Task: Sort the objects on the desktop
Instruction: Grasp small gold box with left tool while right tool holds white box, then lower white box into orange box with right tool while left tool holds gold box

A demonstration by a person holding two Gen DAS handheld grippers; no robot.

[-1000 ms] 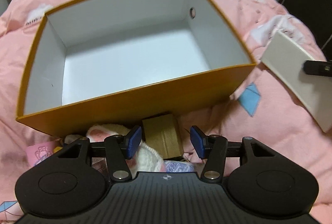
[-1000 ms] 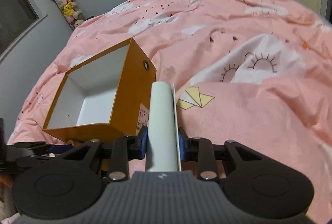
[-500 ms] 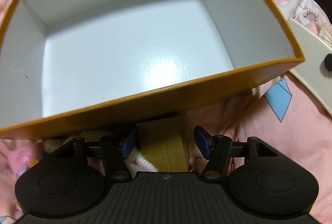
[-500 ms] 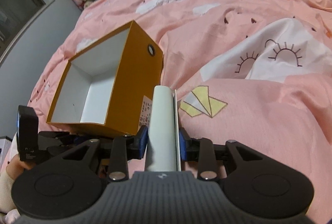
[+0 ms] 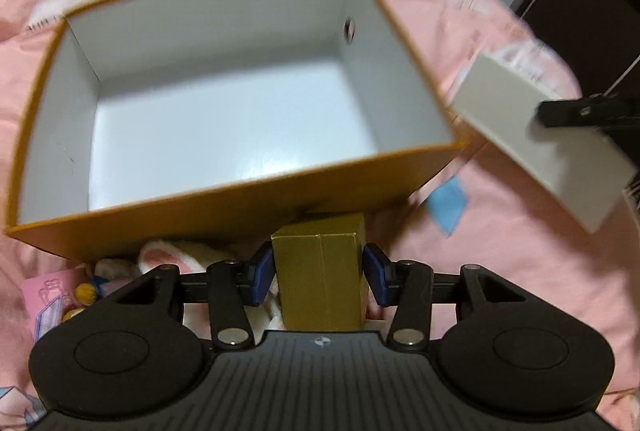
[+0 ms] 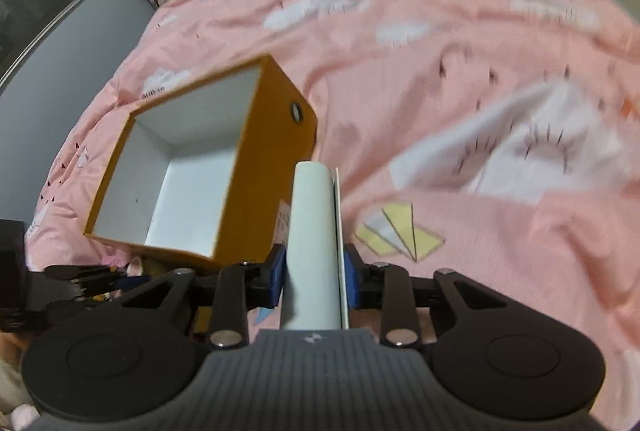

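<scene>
My left hand-held gripper (image 5: 319, 273) grips a gold box (image 5: 320, 271); my right hand-held gripper (image 6: 312, 273) grips a white box (image 6: 312, 251) beside the orange bin (image 6: 260, 175)

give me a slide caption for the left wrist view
Left gripper clamps a small gold box beside the empty orange storage box on pink bedding.

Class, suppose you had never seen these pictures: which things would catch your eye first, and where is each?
The big orange box, open and white inside, sits on the pink bedspread, dead ahead of both tools. The left tool grips a small gold carton just below the box's near wall. The right tool grips a flat white box beside the orange one.
</scene>
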